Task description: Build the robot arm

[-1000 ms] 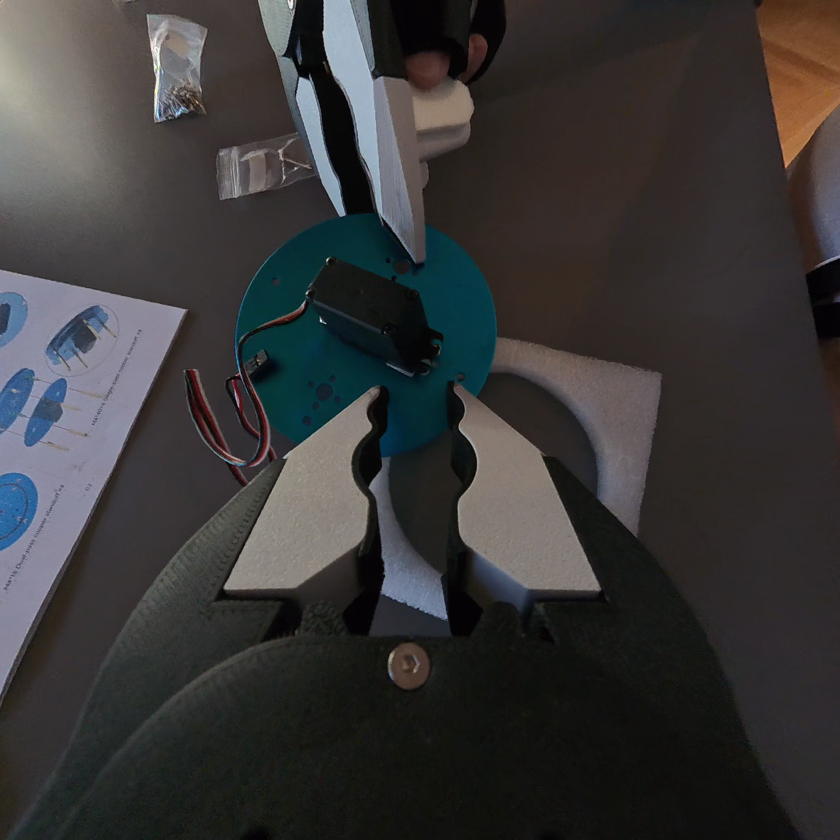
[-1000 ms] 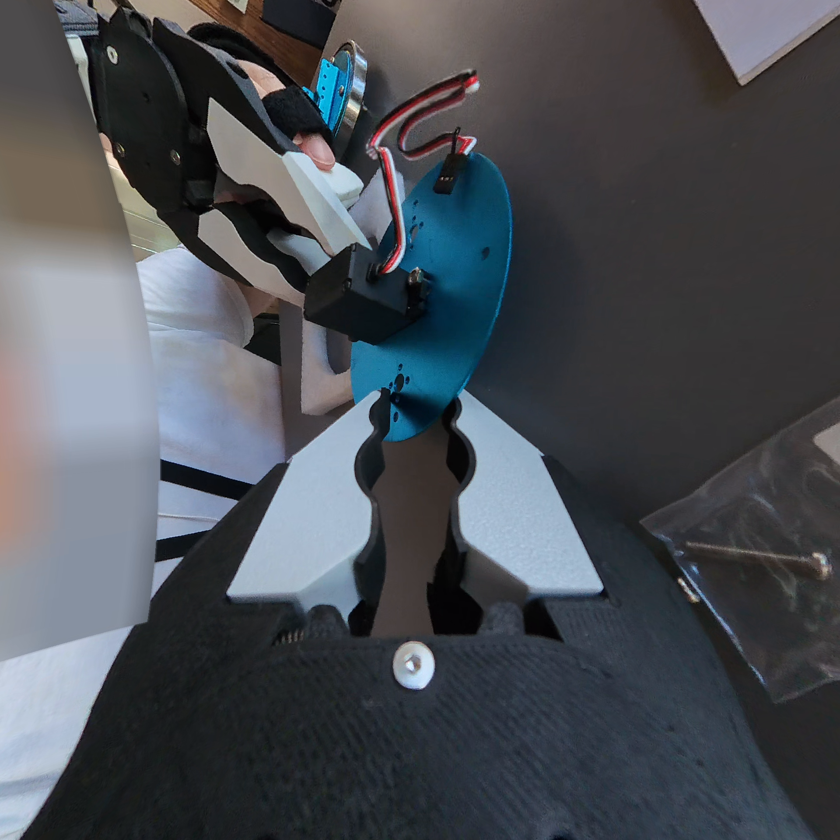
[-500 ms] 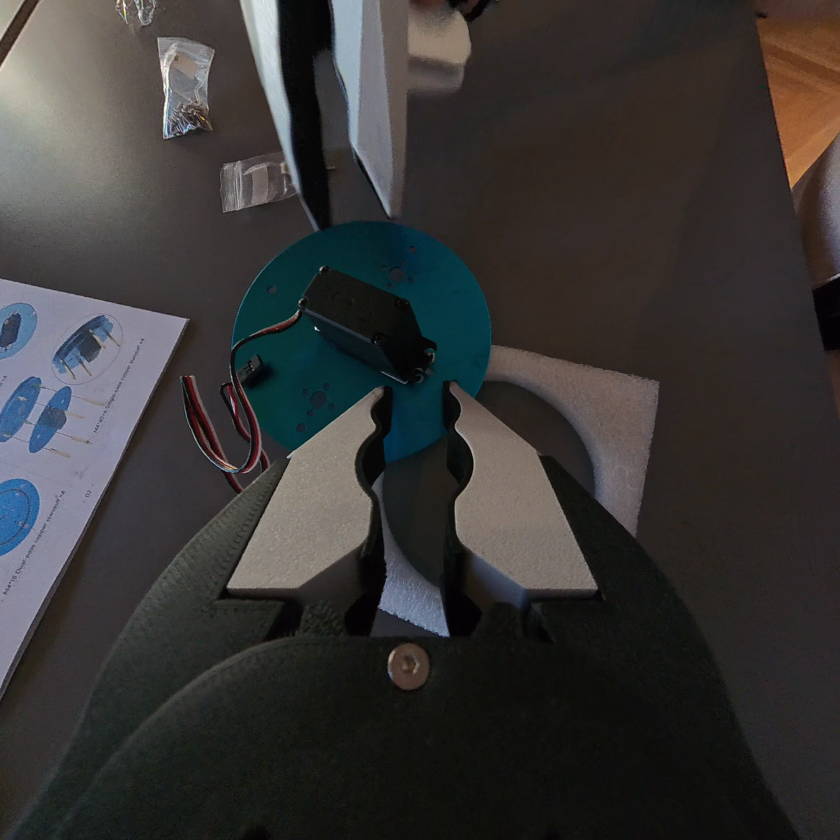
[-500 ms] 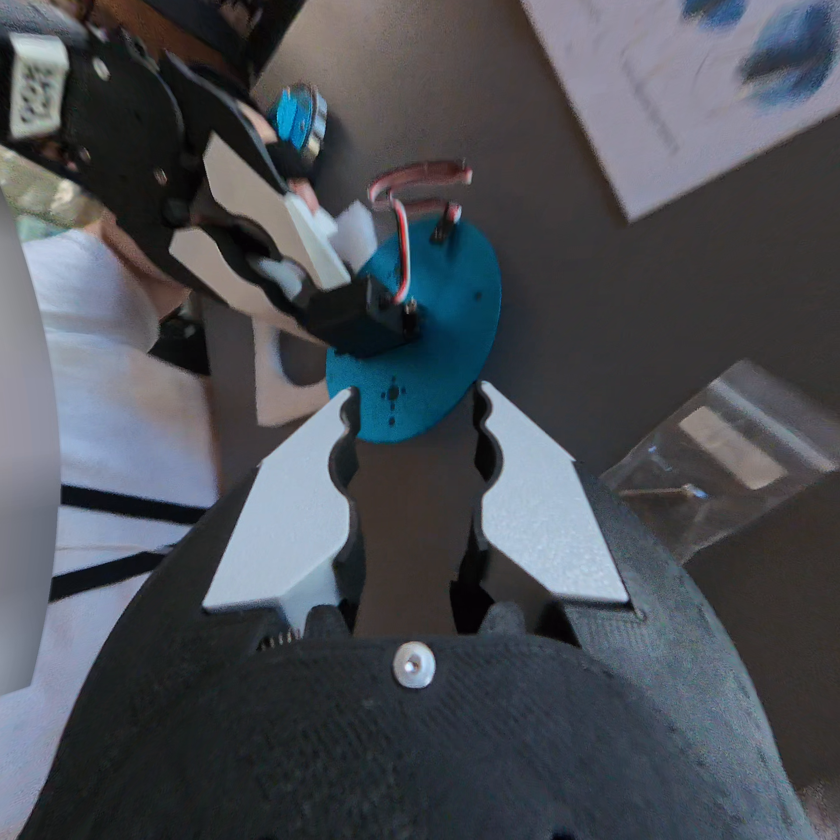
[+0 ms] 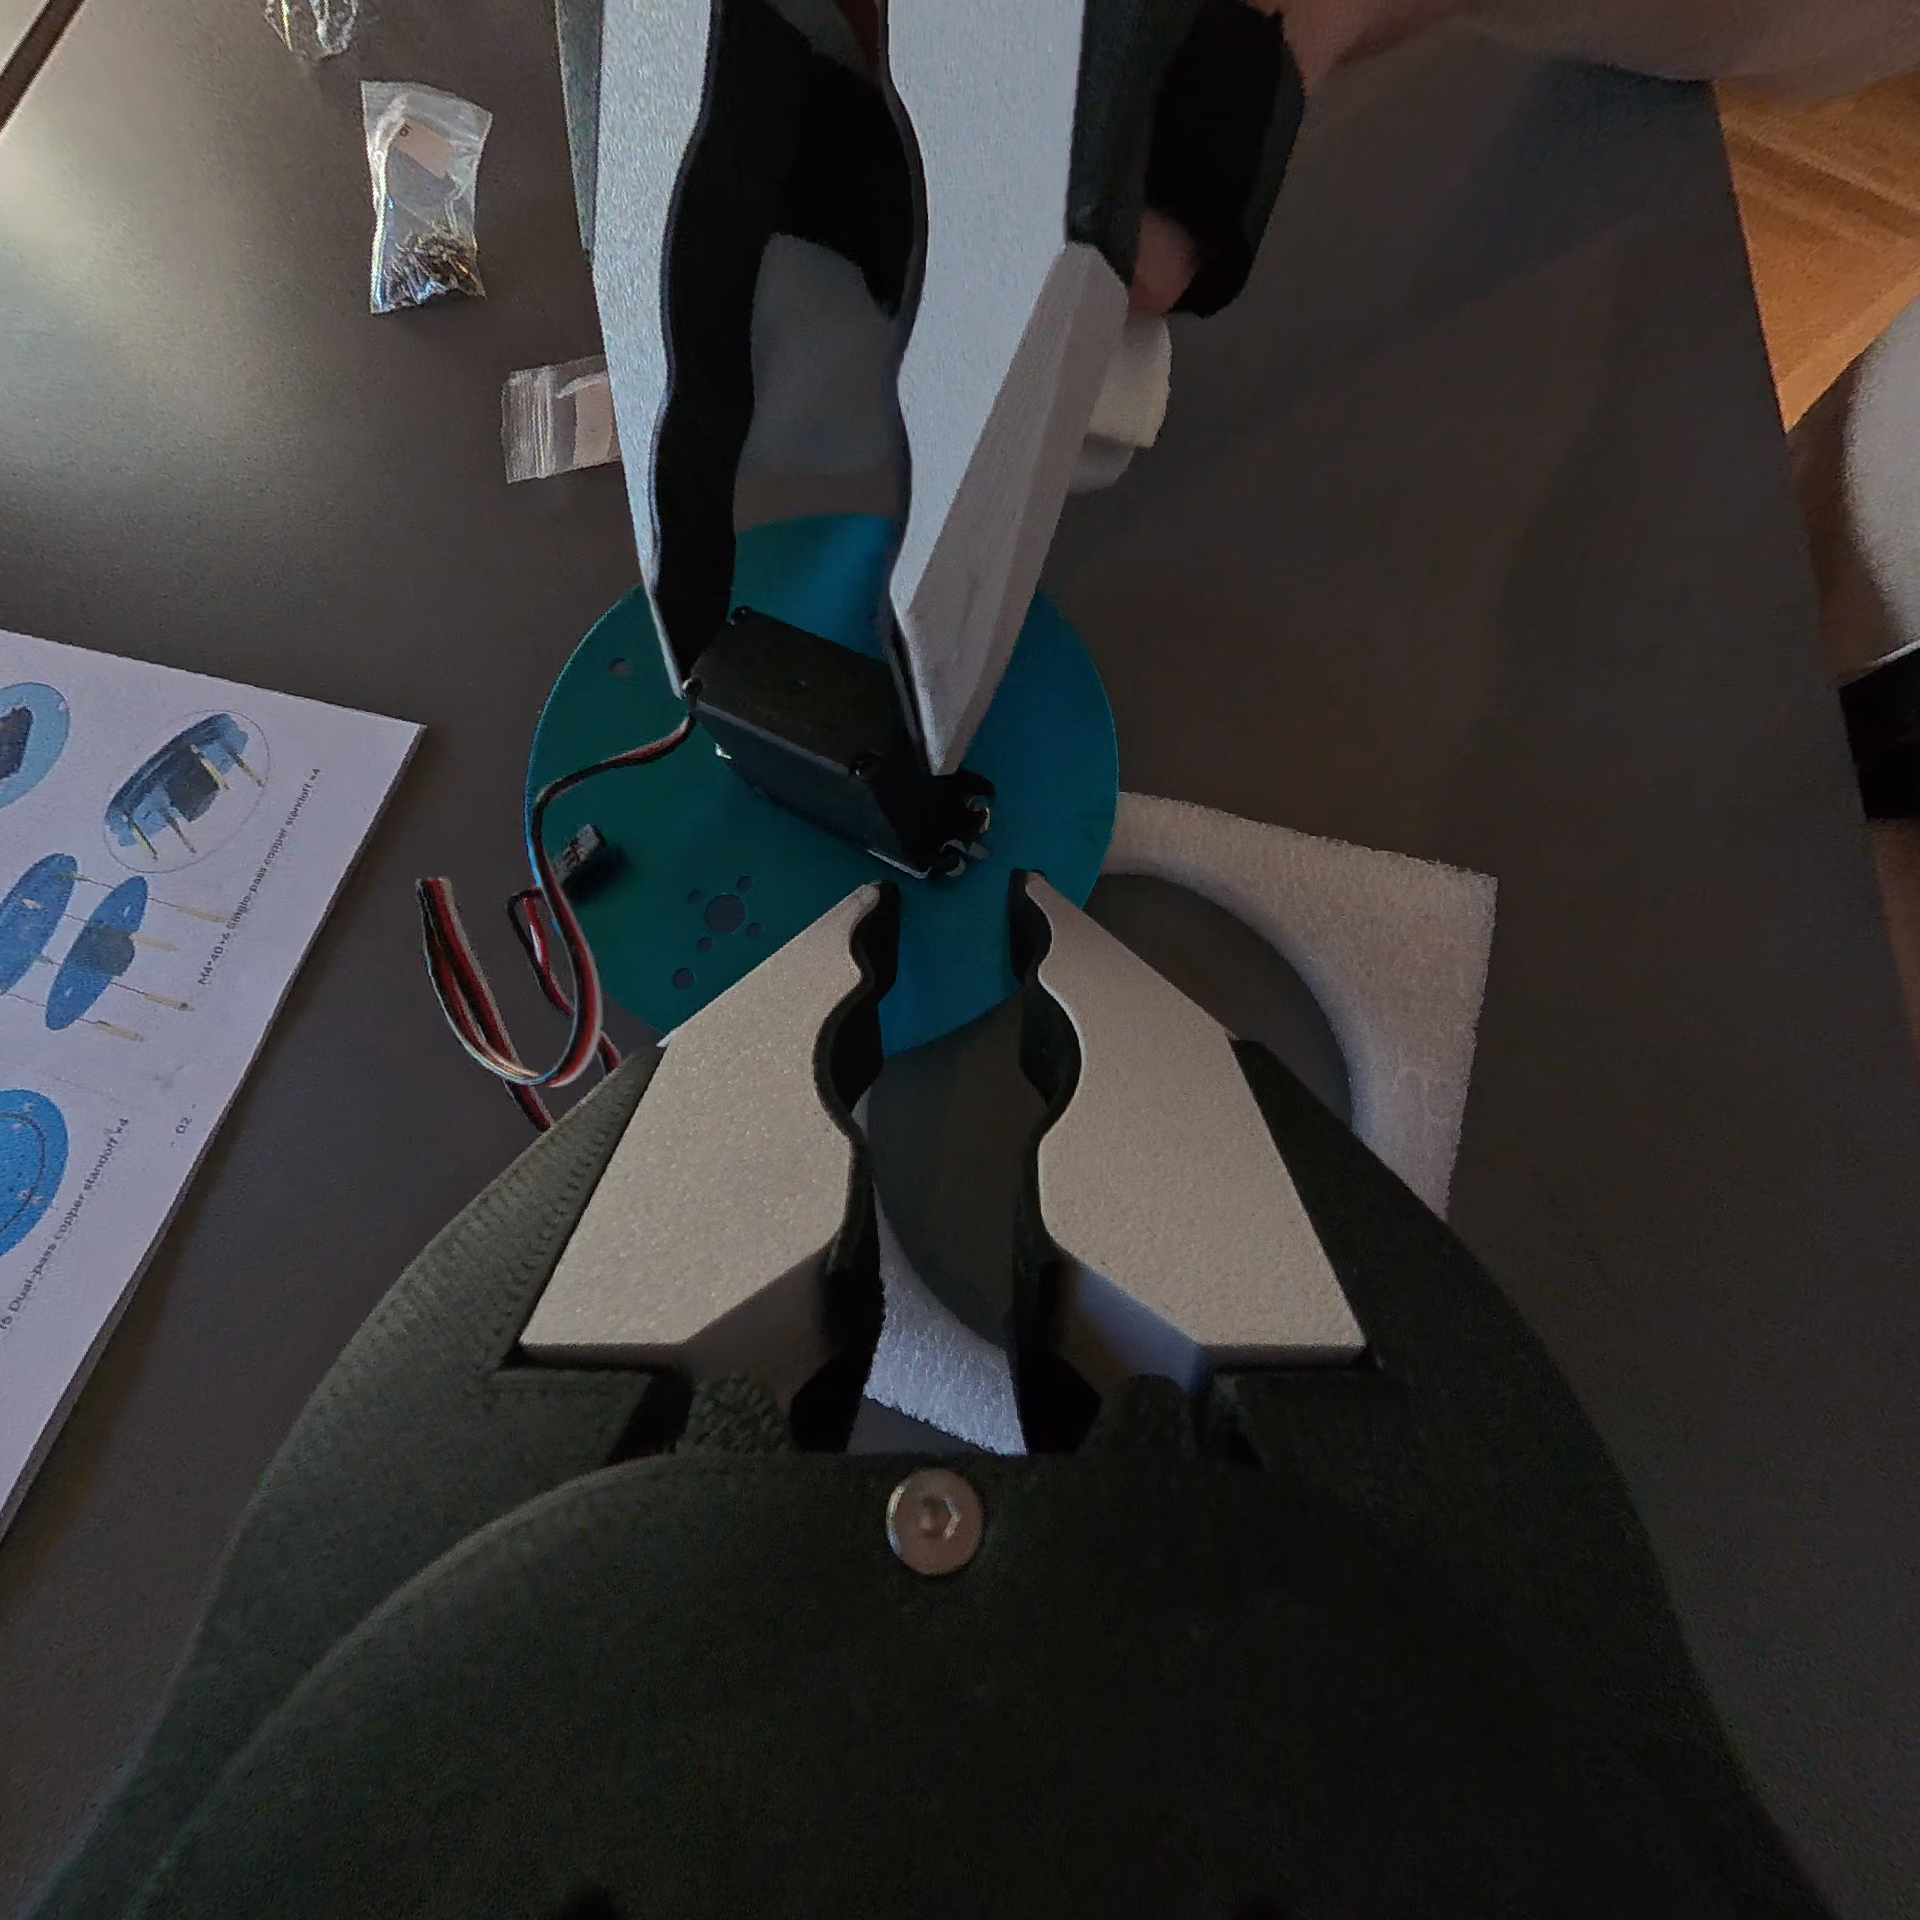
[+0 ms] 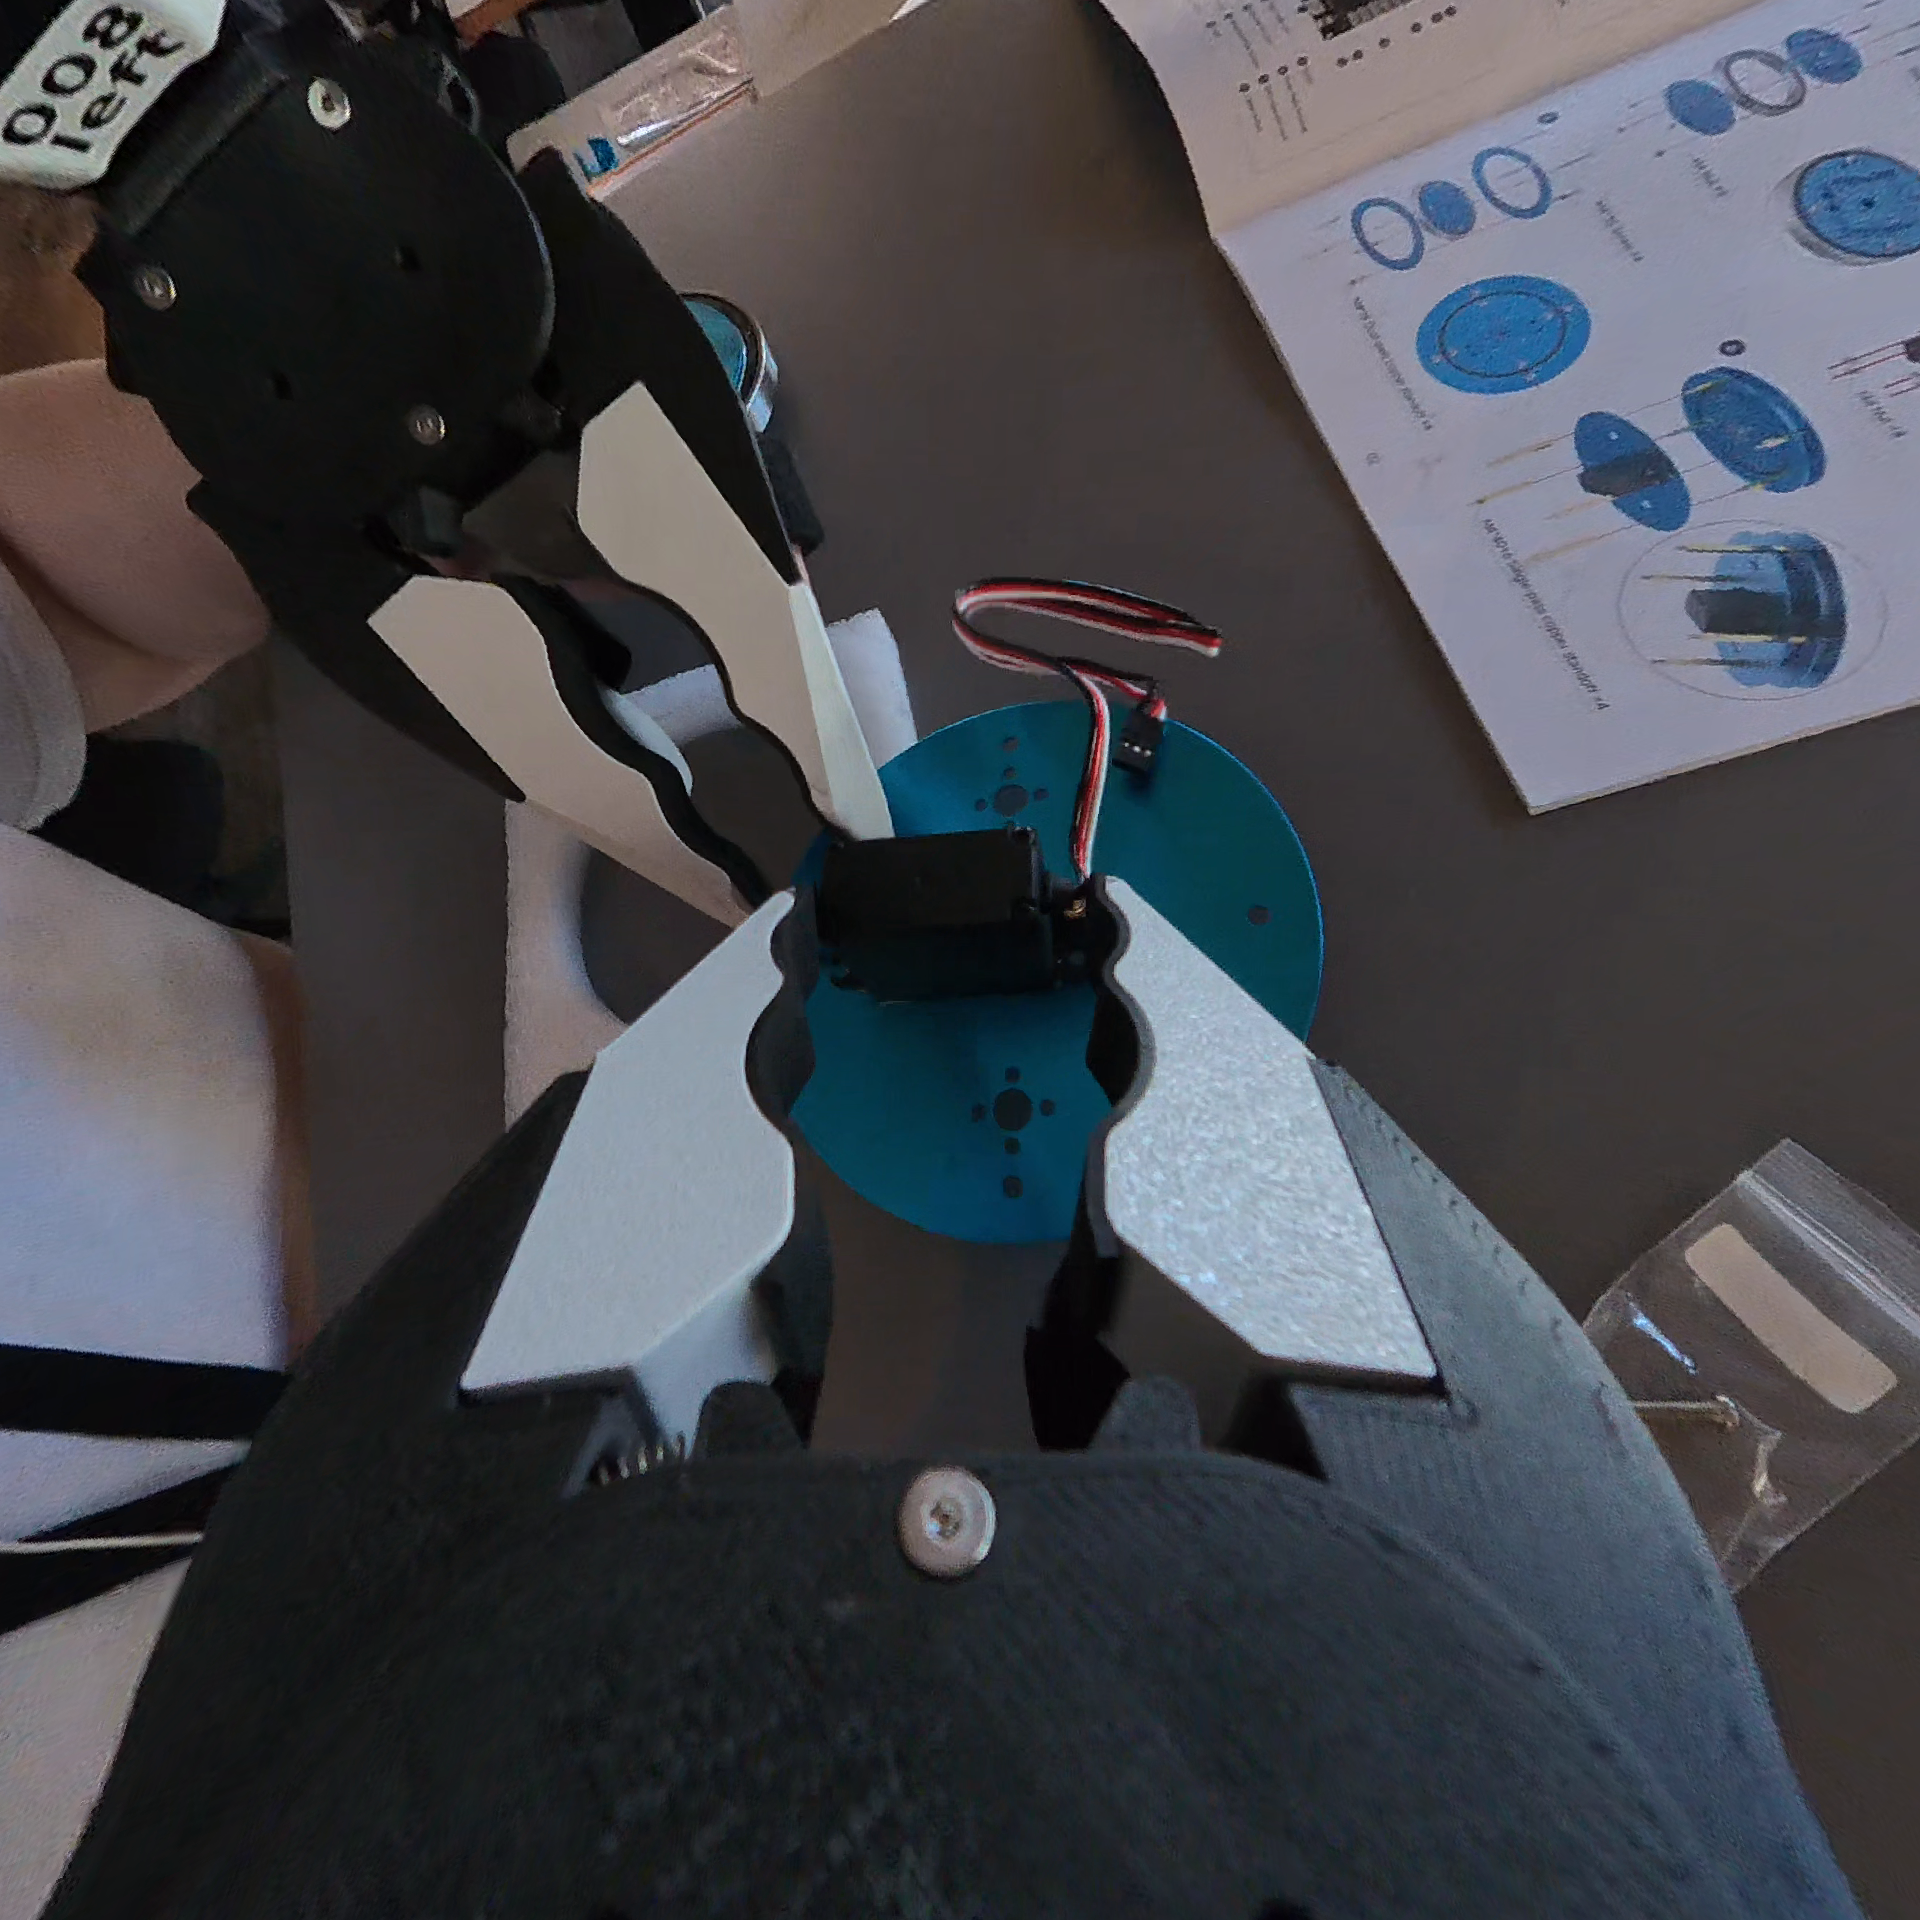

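Grey table (image 5: 1455,520): disc (image 5: 1049,717), booklet (image 6: 1558,416), bags (image 5: 426,197)

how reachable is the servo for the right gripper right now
Very, it seems: yes. The right gripper has its jaws open on either side of the servo with nothing between. The left gripper sits close at one end but looks clear.

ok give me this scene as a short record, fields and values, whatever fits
left gripper: jaws narrowly open over blue disc's near edge, gripping nothing
right gripper: jaws wide, straddling black servo, contact unclear
servo: on blue disc, wire trailing onto table
under disc: white foam sheet
nearby: instruction sheet, screw bags
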`<state>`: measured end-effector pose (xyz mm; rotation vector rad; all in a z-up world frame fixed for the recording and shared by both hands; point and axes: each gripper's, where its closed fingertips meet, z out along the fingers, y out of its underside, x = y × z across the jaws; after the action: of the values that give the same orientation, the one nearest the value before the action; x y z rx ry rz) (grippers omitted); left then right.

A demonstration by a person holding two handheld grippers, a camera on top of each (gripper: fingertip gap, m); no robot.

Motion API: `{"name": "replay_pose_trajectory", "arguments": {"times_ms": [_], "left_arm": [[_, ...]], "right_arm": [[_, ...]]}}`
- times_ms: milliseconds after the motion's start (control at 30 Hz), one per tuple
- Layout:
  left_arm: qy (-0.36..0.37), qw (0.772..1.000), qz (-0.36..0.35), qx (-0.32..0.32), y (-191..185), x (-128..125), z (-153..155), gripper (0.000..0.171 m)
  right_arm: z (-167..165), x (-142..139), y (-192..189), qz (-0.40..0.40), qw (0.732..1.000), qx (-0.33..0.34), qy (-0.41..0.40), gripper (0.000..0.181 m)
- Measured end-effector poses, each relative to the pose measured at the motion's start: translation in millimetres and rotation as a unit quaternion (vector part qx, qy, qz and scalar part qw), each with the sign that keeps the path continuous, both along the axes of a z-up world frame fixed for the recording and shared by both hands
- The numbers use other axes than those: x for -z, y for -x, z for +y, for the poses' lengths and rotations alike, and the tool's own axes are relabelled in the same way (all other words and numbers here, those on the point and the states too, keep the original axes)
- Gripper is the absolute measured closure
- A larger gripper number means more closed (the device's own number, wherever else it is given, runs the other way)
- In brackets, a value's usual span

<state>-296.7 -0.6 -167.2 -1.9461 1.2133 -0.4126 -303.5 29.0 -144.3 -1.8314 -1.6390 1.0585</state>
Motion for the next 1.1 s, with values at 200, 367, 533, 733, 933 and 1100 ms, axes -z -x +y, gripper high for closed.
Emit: {"name": "replay_pose_trajectory", "arguments": {"times_ms": [200, 367, 533, 733, 933, 1100], "left_arm": [[-0.013, 1.000, 0.010, 0.003, 0.0, 0.4, -0.7, 0.149], [-0.008, 1.000, -0.006, 0.003, -0.5, -0.1, -0.4, 0.148], [0.013, 0.999, -0.031, 0.001, -2.0, -2.0, -1.0, 0.147], [0.035, 0.998, -0.055, -0.002, -3.0, -3.9, -1.3, 0.144], [0.026, 0.998, -0.051, -0.014, -0.7, -3.6, 3.8, 0.145], [0.037, 0.996, -0.078, -0.031, 0.3, -8.3, 9.4, 0.150]], "right_arm": [[-1.5, -2.0, -0.7, -0.001, 0.997, -0.017, -0.073, 0.131], [-2.4, -1.2, -1.2, -0.004, 0.994, -0.024, -0.106, 0.131], [-3.0, -1.3, -1.6, 0.013, 0.989, -0.052, -0.139, 0.131], [1.7, 4.8, -3.6, 0.019, 0.987, -0.067, -0.145, 0.131], [4.5, 8.9, -2.0, 0.020, 0.985, -0.064, -0.158, 0.131], [4.4, 9.1, -2.2, 0.024, 0.984, -0.064, -0.168, 0.131]]}}
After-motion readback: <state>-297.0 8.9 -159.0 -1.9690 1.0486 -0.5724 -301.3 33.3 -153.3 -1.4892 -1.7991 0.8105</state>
